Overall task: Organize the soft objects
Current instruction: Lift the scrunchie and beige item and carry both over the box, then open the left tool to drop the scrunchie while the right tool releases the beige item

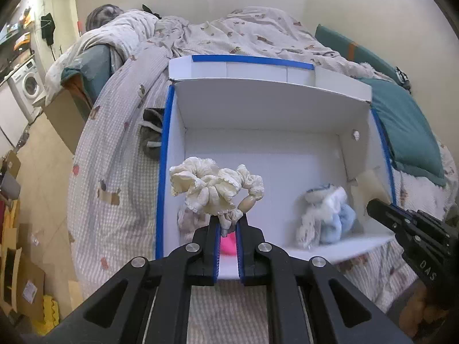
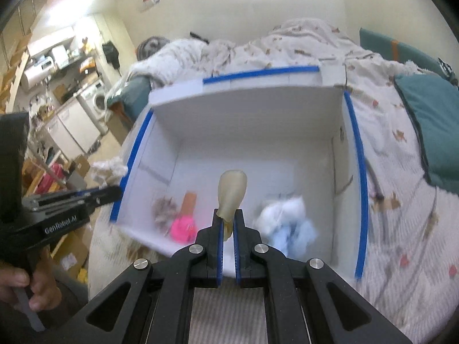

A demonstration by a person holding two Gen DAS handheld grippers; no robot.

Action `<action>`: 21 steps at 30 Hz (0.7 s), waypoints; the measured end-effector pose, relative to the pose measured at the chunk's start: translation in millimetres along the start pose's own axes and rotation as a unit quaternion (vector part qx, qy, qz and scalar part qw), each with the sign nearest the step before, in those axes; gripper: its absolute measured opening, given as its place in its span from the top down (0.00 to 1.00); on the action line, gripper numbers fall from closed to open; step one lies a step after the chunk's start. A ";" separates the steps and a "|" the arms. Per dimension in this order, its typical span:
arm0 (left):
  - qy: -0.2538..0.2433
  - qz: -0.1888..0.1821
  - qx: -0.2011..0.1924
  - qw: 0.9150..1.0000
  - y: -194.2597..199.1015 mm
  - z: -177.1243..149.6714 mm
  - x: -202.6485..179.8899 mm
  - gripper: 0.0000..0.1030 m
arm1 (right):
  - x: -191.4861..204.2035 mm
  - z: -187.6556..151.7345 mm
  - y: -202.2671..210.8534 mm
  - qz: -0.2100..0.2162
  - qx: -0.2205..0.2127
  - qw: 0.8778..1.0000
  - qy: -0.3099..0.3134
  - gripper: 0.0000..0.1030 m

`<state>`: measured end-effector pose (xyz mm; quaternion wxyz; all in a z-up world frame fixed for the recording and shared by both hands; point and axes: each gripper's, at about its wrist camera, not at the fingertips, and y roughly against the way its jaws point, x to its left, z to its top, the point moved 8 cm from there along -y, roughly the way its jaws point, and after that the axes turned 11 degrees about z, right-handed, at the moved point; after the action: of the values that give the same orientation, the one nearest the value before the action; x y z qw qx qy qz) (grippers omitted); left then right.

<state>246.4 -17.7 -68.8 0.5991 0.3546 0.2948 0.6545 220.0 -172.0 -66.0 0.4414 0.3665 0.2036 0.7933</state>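
A white box with blue-taped edges (image 1: 165, 154) (image 2: 360, 172) stands open on the bed. My left gripper (image 1: 228, 223) is shut on a cream ruffled scrunchie (image 1: 212, 186) and holds it over the box's left side. My right gripper (image 2: 228, 222) is shut on a pale beige soft piece (image 2: 231, 192) above the box's front. Inside lie a blue-and-white fluffy toy (image 1: 327, 215) (image 2: 287, 223), a pink soft item (image 2: 182, 228) (image 1: 226, 245) and a grey-beige fluffy one (image 2: 163, 207). The right gripper (image 1: 410, 229) shows at the left view's right edge.
The bed has a patterned quilt (image 1: 252, 34) and a teal pillow (image 1: 407, 132) to the box's right. A dark sock-like item (image 1: 150, 132) lies left of the box. A washing machine (image 1: 28, 84) and cardboard boxes (image 1: 17, 272) stand on the floor at left.
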 end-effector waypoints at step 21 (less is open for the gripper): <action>-0.014 0.013 0.025 1.000 -64.1 -19.2 -29.2 0.91 | -21.1 -16.0 -52.0 -0.008 0.049 0.998 -0.036 0.92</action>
<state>268.5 -39.0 -135.1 0.5857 0.3819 0.2982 0.6498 243.7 -162.5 -118.6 0.4362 0.4144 0.2296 0.7651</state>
